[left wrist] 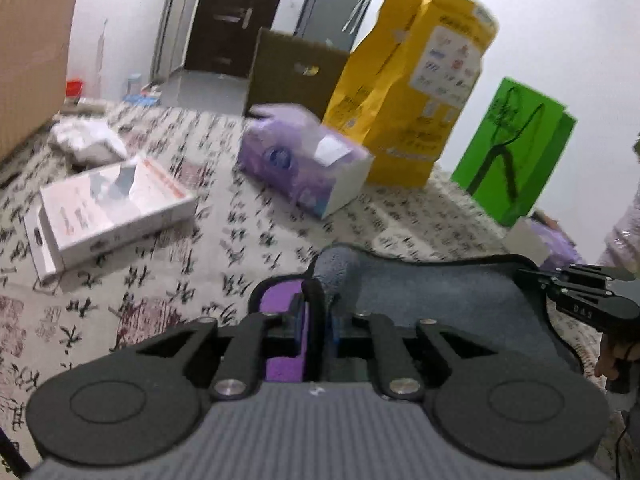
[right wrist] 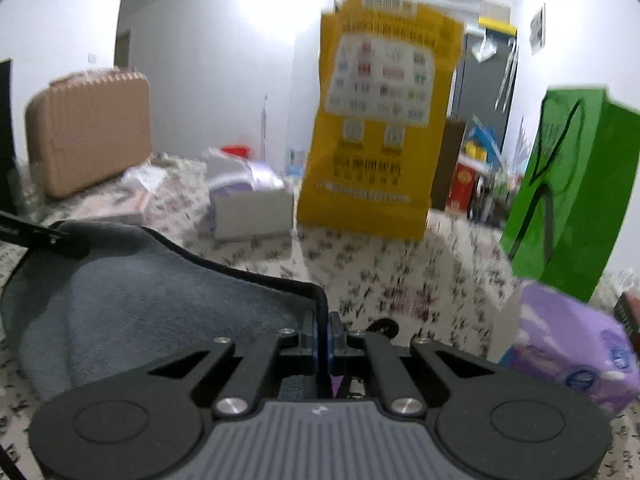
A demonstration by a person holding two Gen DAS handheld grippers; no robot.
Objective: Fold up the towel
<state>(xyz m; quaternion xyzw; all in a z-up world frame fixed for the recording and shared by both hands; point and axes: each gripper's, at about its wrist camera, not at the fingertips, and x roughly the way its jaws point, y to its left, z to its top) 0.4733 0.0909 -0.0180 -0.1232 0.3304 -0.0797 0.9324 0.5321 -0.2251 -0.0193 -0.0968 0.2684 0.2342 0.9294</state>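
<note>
The towel [left wrist: 440, 296] is grey-blue on one face and purple on the other, with a black hem. It hangs stretched between both grippers above the patterned table. My left gripper [left wrist: 318, 320] is shut on the towel's left corner, where the purple face shows. My right gripper [right wrist: 322, 344] is shut on the towel's [right wrist: 140, 292] right corner at the black hem. The right gripper also shows at the right edge of the left wrist view [left wrist: 576, 292]. The left gripper's tip shows at the left edge of the right wrist view [right wrist: 44, 236].
A tablecloth [left wrist: 248, 236] with black script covers the table. On it stand a purple tissue pack [left wrist: 304, 160], a white box [left wrist: 108, 208], a yellow paper bag [left wrist: 412, 88], a green bag [left wrist: 516, 152] and a brown box [left wrist: 292, 68]. A tan suitcase [right wrist: 88, 128] stands far left.
</note>
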